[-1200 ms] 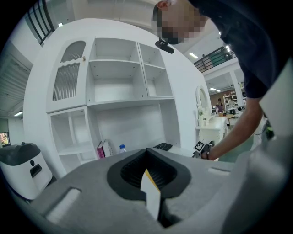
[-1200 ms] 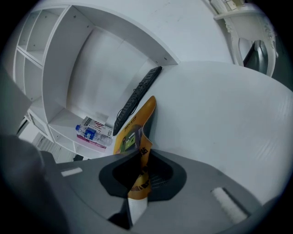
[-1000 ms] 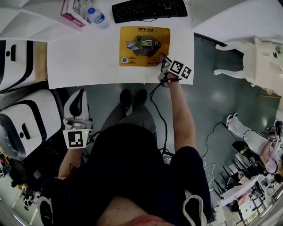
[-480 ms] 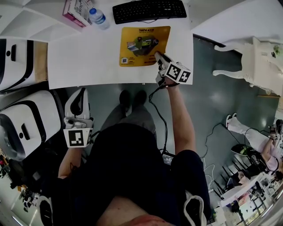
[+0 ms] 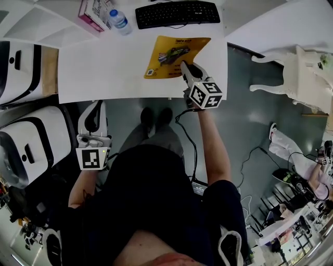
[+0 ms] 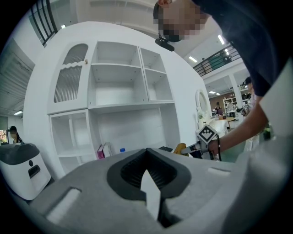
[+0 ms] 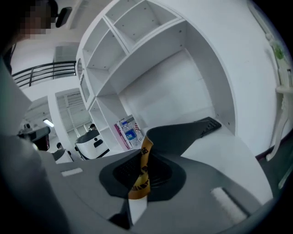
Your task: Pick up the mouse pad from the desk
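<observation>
The yellow mouse pad [image 5: 176, 55] hangs tilted above the white desk [image 5: 104, 72], its near right corner pinched in my right gripper [image 5: 183, 67]. In the right gripper view the pad's yellow edge [image 7: 142, 171] runs between the shut jaws and its black underside [image 7: 178, 135] curls away ahead. My left gripper [image 5: 94, 107] stays low at the left, below the desk's front edge, well away from the pad. Its jaws [image 6: 147, 154] are shut with nothing in them. From the left gripper view, the right gripper [image 6: 192, 147] and the pad [image 6: 180, 148] show far off.
A black keyboard [image 5: 176, 12] lies behind the pad. A water bottle [image 5: 120, 22] and a pink box [image 5: 93, 10] stand at the desk's back left. White machines [image 5: 31, 140] sit at the left, a white chair [image 5: 299, 72] at the right. A cable [image 5: 187, 135] trails from the right gripper.
My right gripper has risen and rolled with the pad's corner in it. The pad has come off the desk and now hangs tilted. The left gripper has kept still.
</observation>
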